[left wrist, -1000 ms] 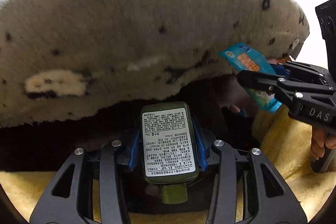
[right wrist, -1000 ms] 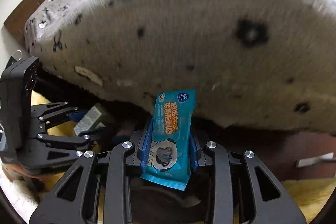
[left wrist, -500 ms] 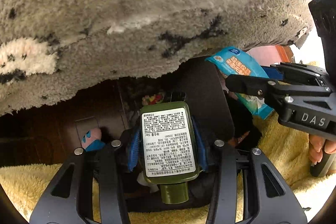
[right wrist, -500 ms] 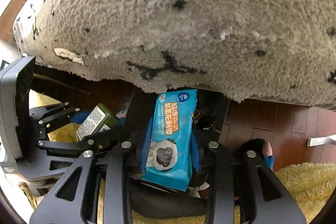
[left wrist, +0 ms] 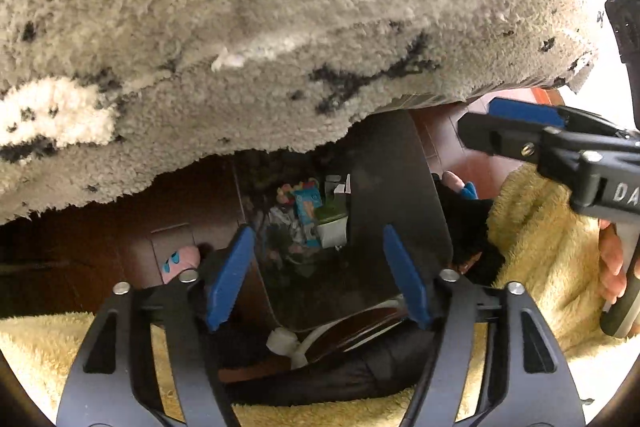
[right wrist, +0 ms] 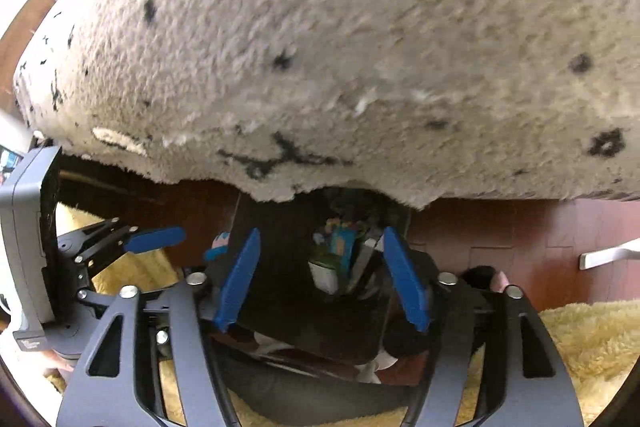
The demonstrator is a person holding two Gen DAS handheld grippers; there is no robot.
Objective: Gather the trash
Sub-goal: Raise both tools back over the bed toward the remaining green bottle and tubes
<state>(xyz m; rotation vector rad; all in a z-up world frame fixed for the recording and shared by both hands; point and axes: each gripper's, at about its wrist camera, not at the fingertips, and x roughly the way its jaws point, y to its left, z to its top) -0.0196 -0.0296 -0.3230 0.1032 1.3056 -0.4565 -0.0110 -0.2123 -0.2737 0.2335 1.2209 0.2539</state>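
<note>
Between the spread blue pads of the left gripper (left wrist: 316,277) nothing is held; its jaws stand wide apart over the mouth of a dark bin (left wrist: 400,211). The right gripper (right wrist: 320,275) is likewise released and empty, hanging above the same opening. Down inside the bin lies the trash (left wrist: 308,211): a blue wrapper, something green and some white and coloured scraps, piled together just beyond and below both sets of fingertips.

Judging from this, the drop looks done and more collecting may remain. Risks come from the crowding. The two grippers sit close together over one narrow opening, so pulling either back carelessly could knock them against each other or catch the bin's rim and tip it. A shaggy grey rug (left wrist: 260,27) with black marks hangs close over the bin and could snag a finger on the way out. The yellow fleece (left wrist: 532,227) around the bin is soft, so the bin's footing is uncertain.
</note>
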